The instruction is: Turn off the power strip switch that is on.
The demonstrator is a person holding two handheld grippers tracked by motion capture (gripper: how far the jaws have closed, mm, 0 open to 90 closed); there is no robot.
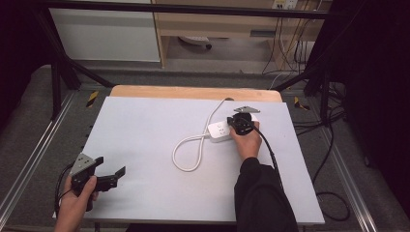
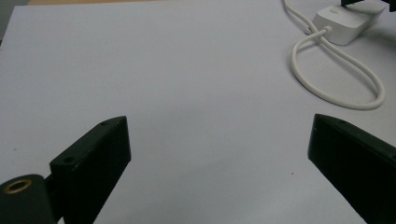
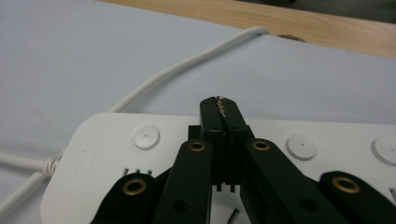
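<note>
We see a white power strip (image 1: 220,130) lying on the pale sheet (image 1: 145,145) that covers the table, at about two o'clock from the sheet's middle in the high view. Its white cable (image 1: 191,150) loops toward six o'clock, crosses itself, and runs off toward twelve o'clock past the strip. Our right gripper (image 1: 240,124) hangs directly over the strip; in the right gripper view its jaws are pressed together with nothing between them, above the strip's round buttons (image 3: 146,137). Our left gripper (image 1: 112,175) hovers near the sheet's eight o'clock corner, well apart from the strip, its jaws spread wide over bare sheet.
</note>
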